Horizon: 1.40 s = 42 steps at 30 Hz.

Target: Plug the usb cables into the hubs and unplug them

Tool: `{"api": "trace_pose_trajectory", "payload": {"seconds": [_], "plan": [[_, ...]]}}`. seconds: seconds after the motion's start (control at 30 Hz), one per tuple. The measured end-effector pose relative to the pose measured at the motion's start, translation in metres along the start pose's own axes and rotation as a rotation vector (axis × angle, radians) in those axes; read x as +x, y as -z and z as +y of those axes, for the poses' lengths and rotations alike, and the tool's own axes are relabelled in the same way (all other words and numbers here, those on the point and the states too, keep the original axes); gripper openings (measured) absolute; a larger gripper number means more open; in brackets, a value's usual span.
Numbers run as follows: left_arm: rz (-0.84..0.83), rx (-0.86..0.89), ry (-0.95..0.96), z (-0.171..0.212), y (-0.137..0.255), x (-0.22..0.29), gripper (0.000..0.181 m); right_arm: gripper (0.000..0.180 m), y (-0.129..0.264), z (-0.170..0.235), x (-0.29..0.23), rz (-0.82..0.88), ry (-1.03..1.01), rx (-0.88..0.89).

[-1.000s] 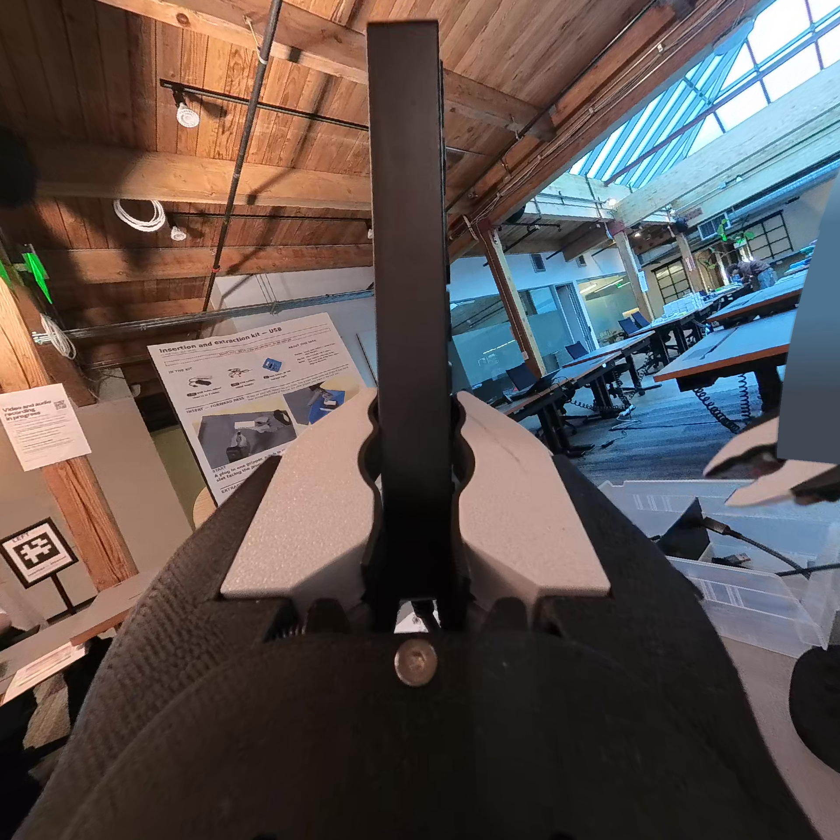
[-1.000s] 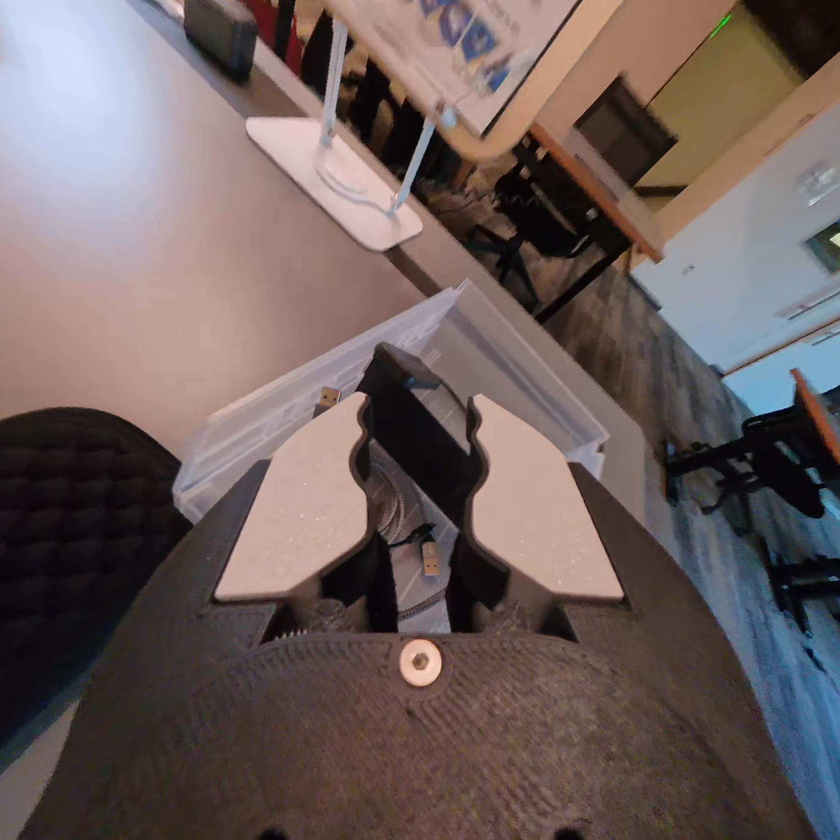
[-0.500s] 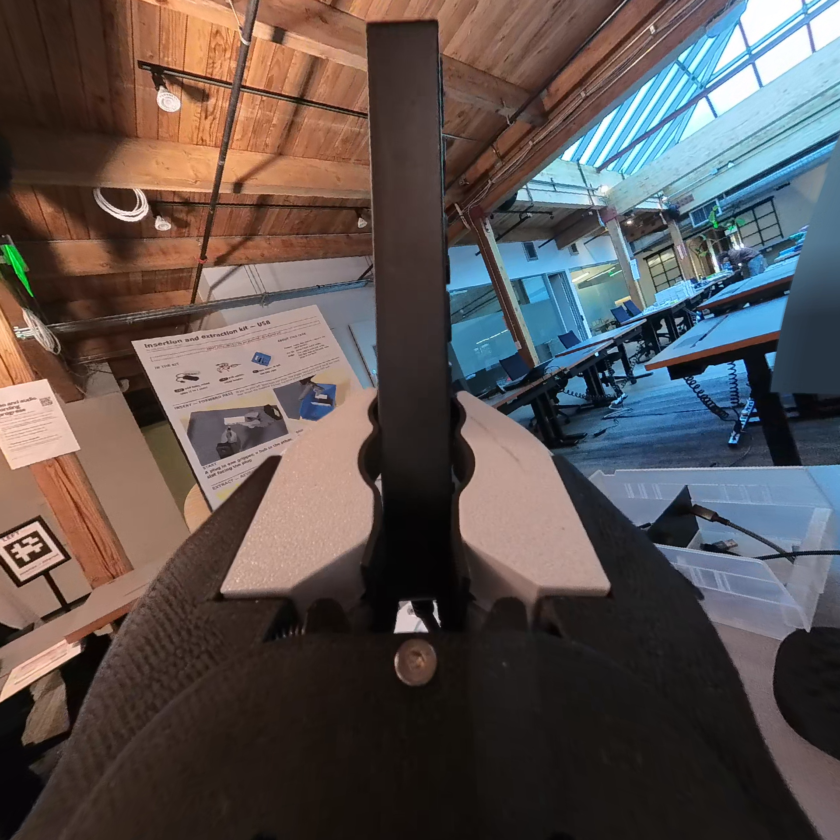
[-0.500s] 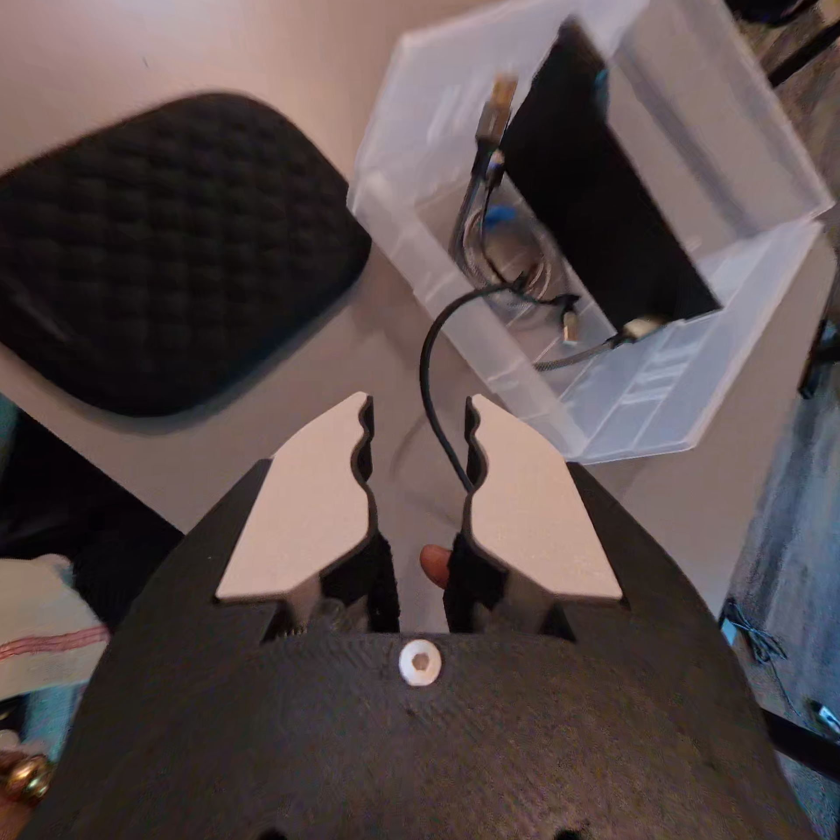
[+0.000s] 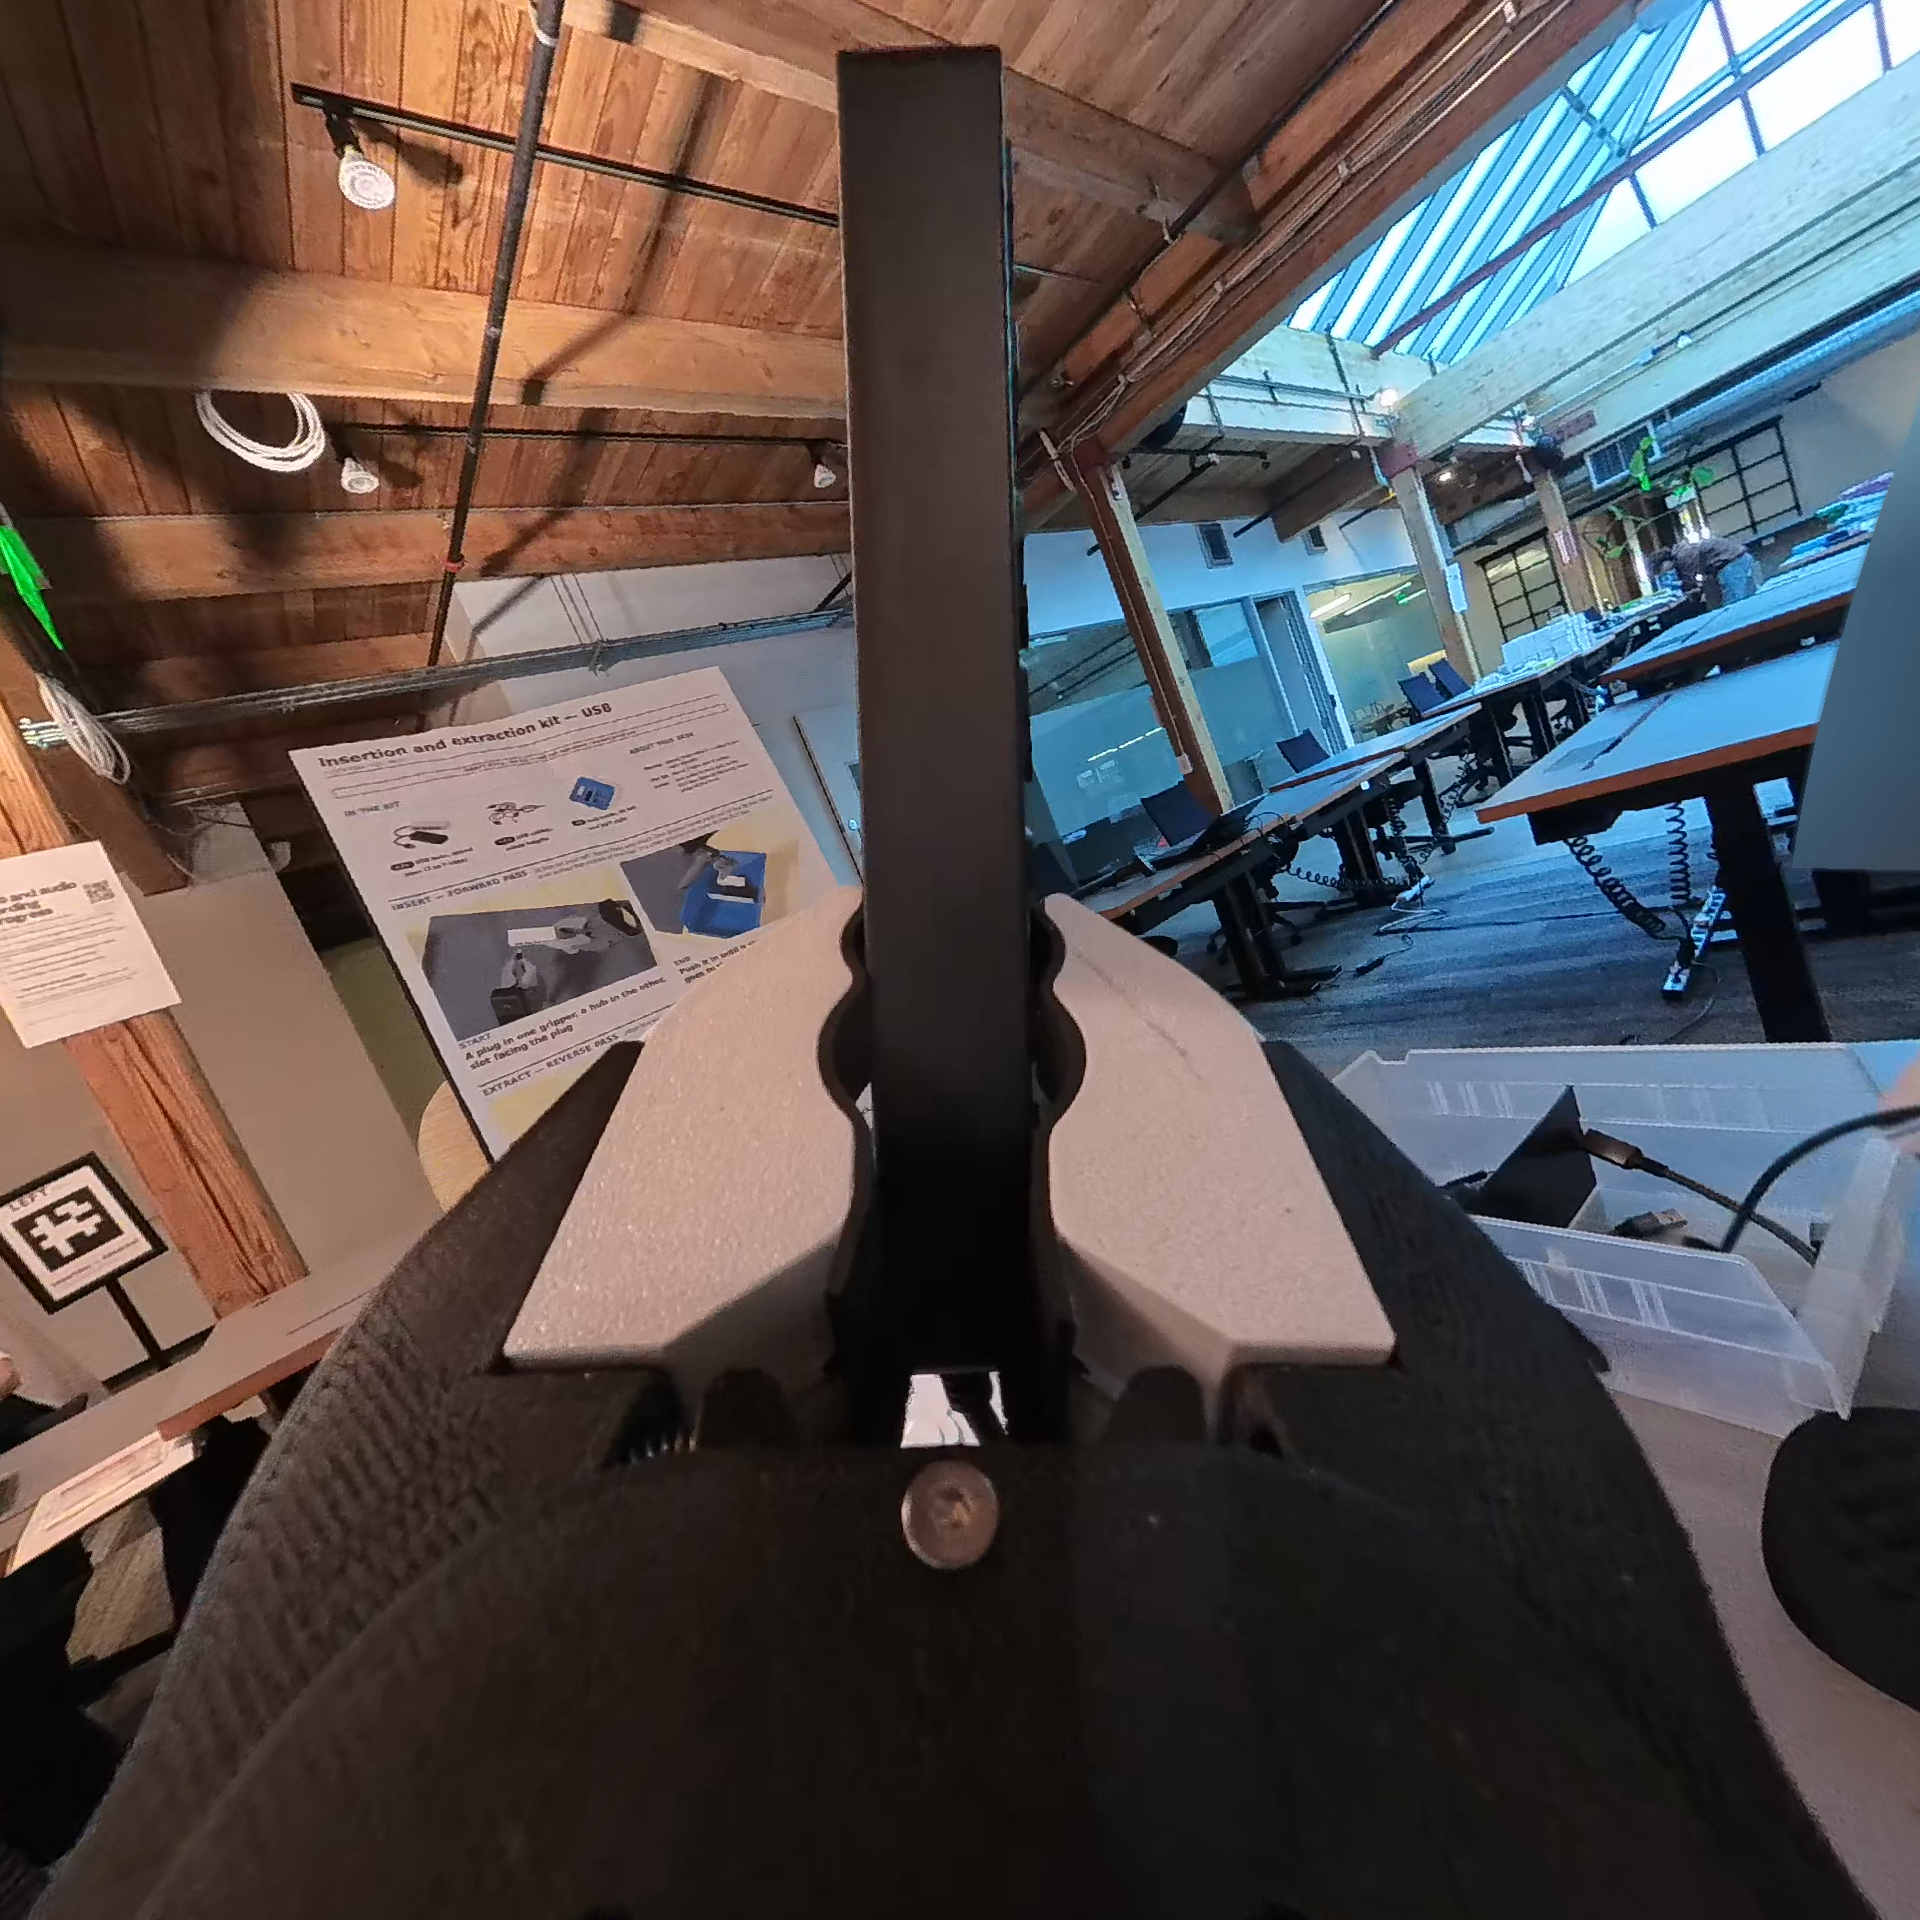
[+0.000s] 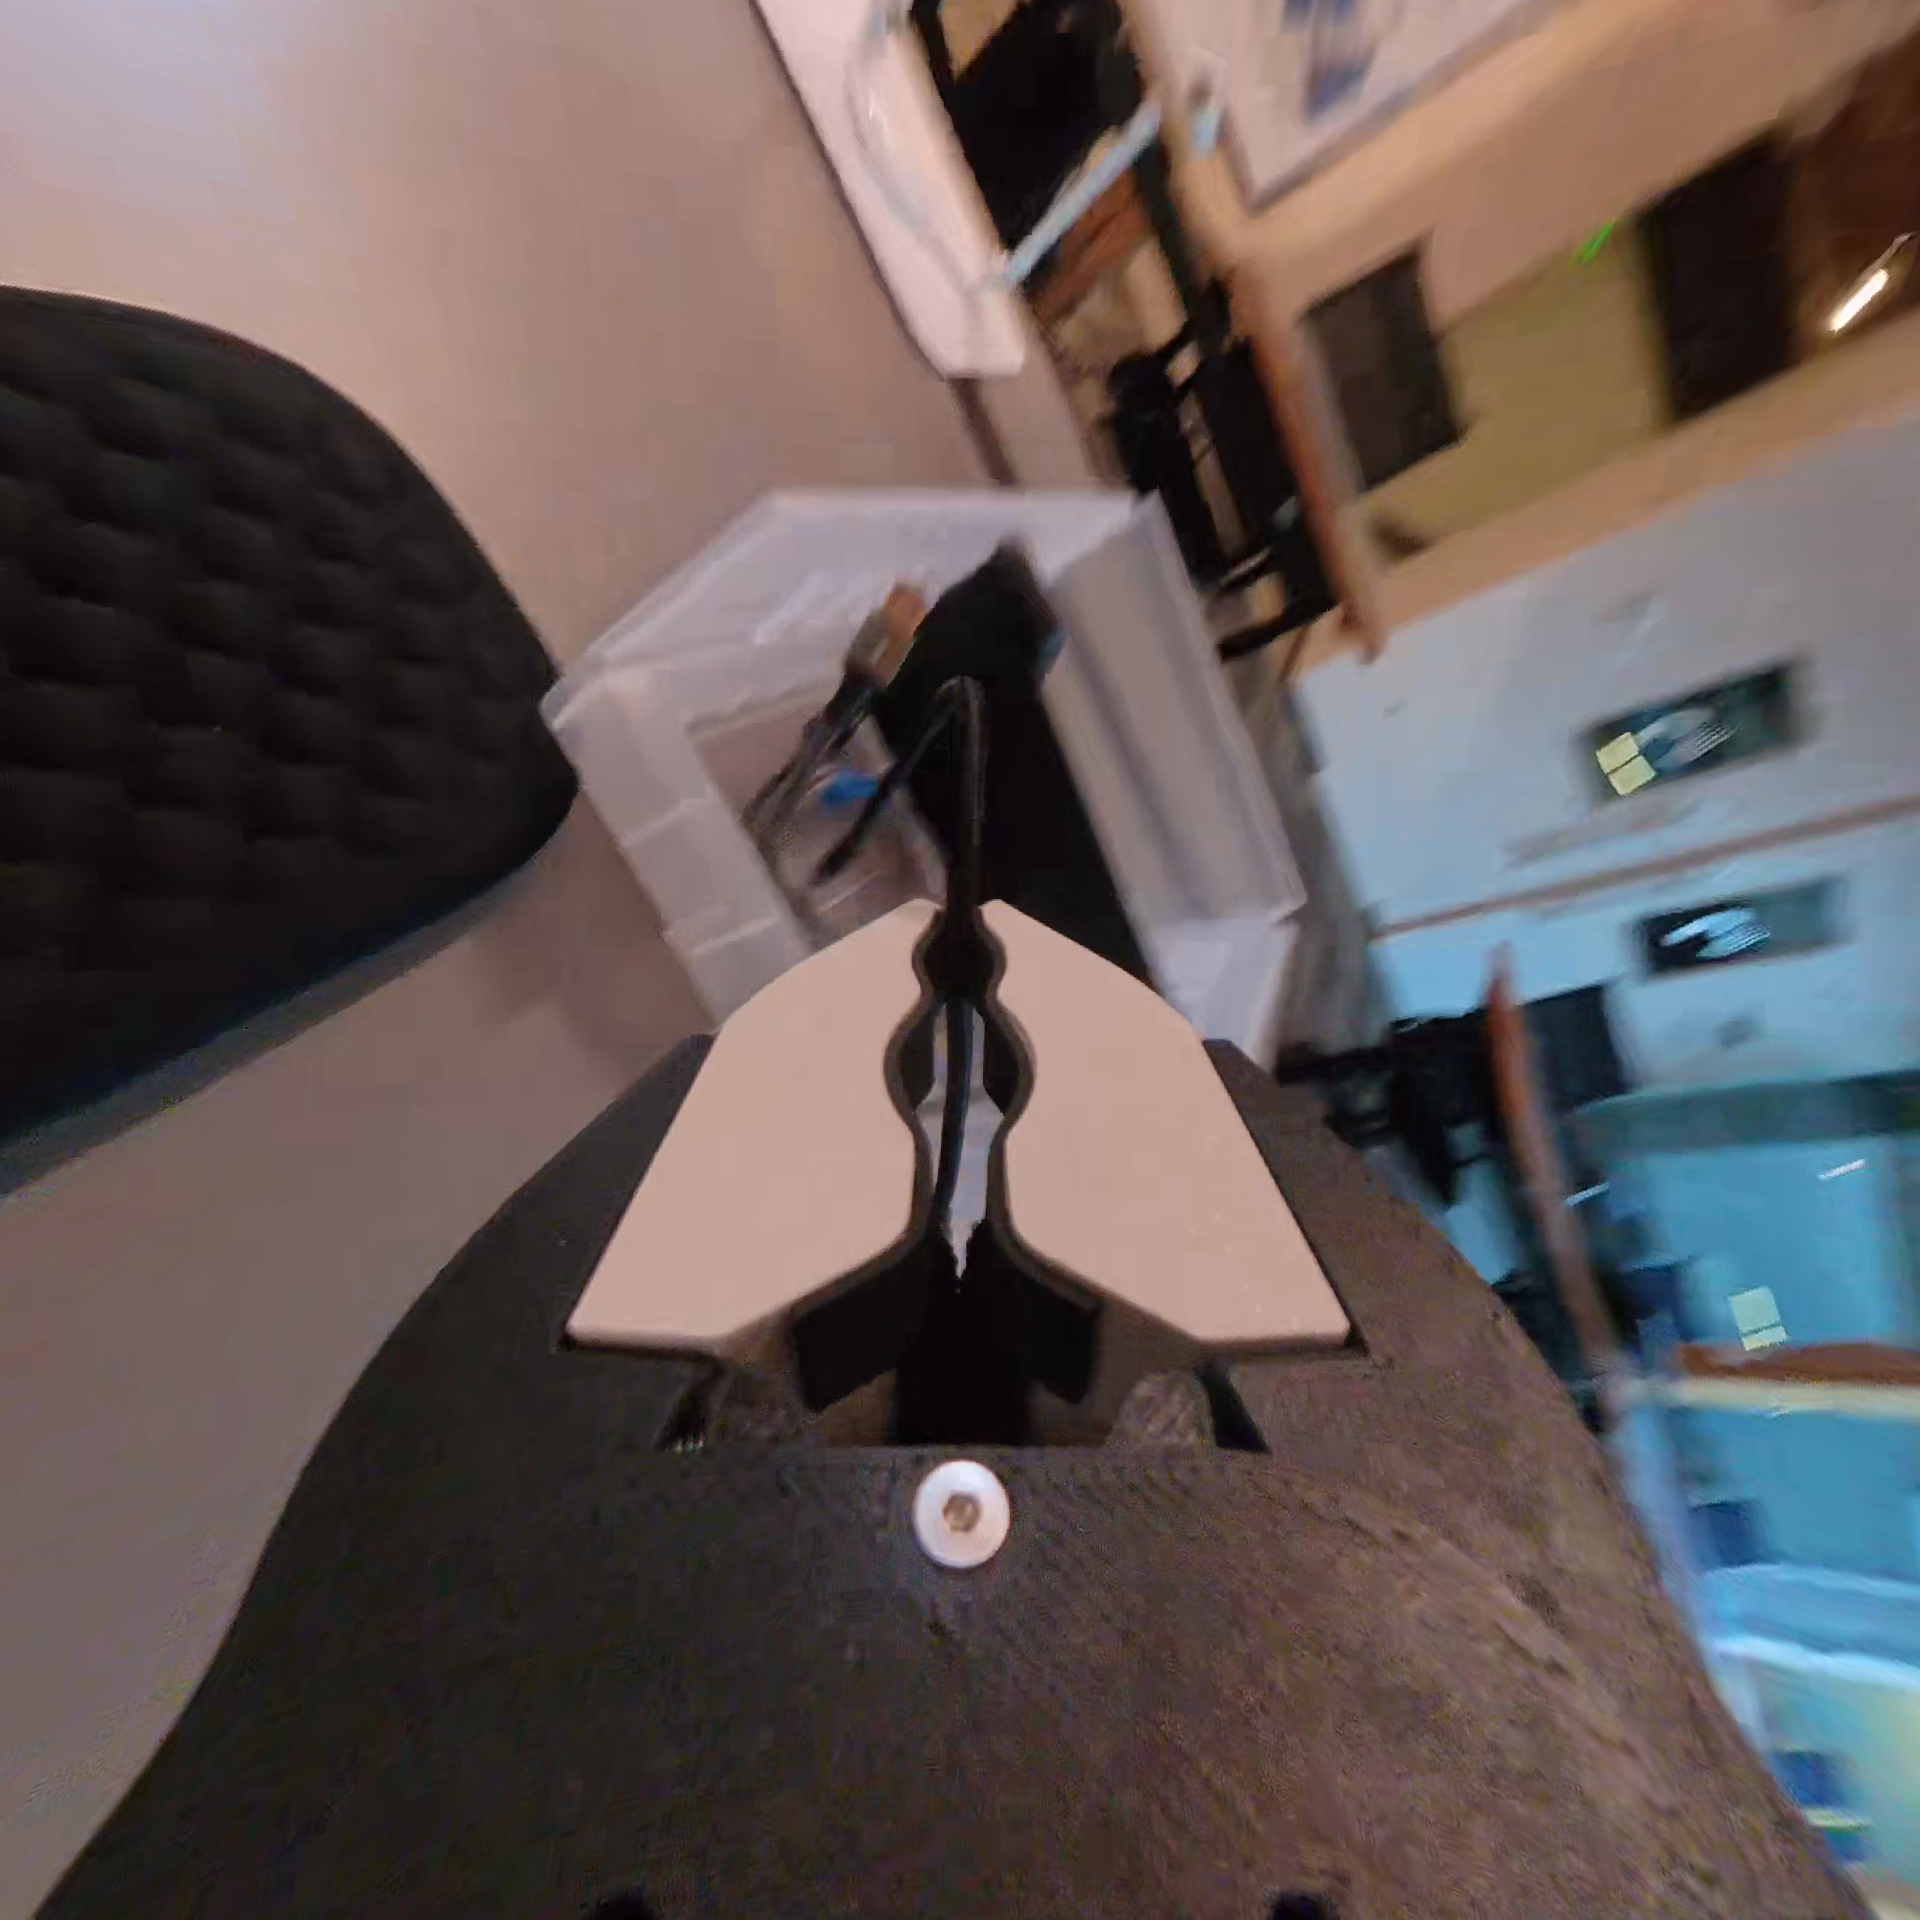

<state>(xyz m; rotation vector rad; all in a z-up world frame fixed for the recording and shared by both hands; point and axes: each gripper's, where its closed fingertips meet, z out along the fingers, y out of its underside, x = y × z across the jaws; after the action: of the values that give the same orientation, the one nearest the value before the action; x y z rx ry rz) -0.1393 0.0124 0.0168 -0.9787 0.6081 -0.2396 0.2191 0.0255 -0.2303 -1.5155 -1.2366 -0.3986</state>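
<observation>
My left gripper (image 5: 948, 935) is shut on a long black hub (image 5: 928, 540) that stands upright between its fingers and points at the ceiling. My right gripper (image 6: 961, 914) is shut on a thin black USB cable (image 6: 968, 790) that runs forward from the fingertips into a clear plastic bin (image 6: 665, 717). The cable's plug is hidden inside the fingers. The bin holds more cables and a black block. The same bin (image 5: 1683, 1309) shows at the right of the left wrist view, with a black cable (image 5: 1766, 1148) rising out of it.
A black quilted pad (image 6: 208, 665) lies on the beige table (image 6: 312, 1299) left of the bin; its edge shows in the left wrist view (image 5: 1849, 1558). A white instruction poster (image 5: 540, 883) stands behind the left gripper. Desks (image 5: 1662, 748) fill the room beyond.
My right gripper has closed on the black cable and swung up from looking down at the bin to a low slanted view. The left gripper holds the hub almost still.
</observation>
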Motion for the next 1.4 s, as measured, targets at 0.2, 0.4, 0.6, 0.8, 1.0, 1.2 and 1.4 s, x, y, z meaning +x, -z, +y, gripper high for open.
{"api": "trace_pose_trajectory", "payload": {"seconds": [0.2,0.4,0.6,0.8,1.0,1.2,1.4], "plan": [[0.003,0.0,-0.003,-0.001,0.001,0.001,0.027,0.004,-0.02,-0.046,0.035,0.049,0.156,0.189],[-0.004,-0.002,-0.009,-0.001,0.003,-0.002,0.027,0.004,-0.063,-0.002,0.024,-0.089,0.151,0.044],[0.024,0.004,0.026,0.001,0.0,0.003,0.028,0.028,-0.078,0.045,-0.021,-0.34,-0.093,-0.149],[0.15,0.057,0.204,0.0,-0.012,0.025,0.028,0.057,-0.05,0.0,0.024,-0.238,-0.303,0.101],[0.217,0.033,0.237,0.011,-0.025,0.049,0.028,0.057,-0.041,0.002,0.002,-0.417,-0.387,0.086],[0.248,-0.005,0.205,0.02,-0.034,0.065,0.028,0.012,-0.011,-0.004,-0.032,-0.645,-0.328,0.071],[0.296,-0.001,0.245,0.021,-0.037,0.078,0.027,0.002,-0.03,0.023,-0.049,-0.72,-0.377,-0.09]]}}
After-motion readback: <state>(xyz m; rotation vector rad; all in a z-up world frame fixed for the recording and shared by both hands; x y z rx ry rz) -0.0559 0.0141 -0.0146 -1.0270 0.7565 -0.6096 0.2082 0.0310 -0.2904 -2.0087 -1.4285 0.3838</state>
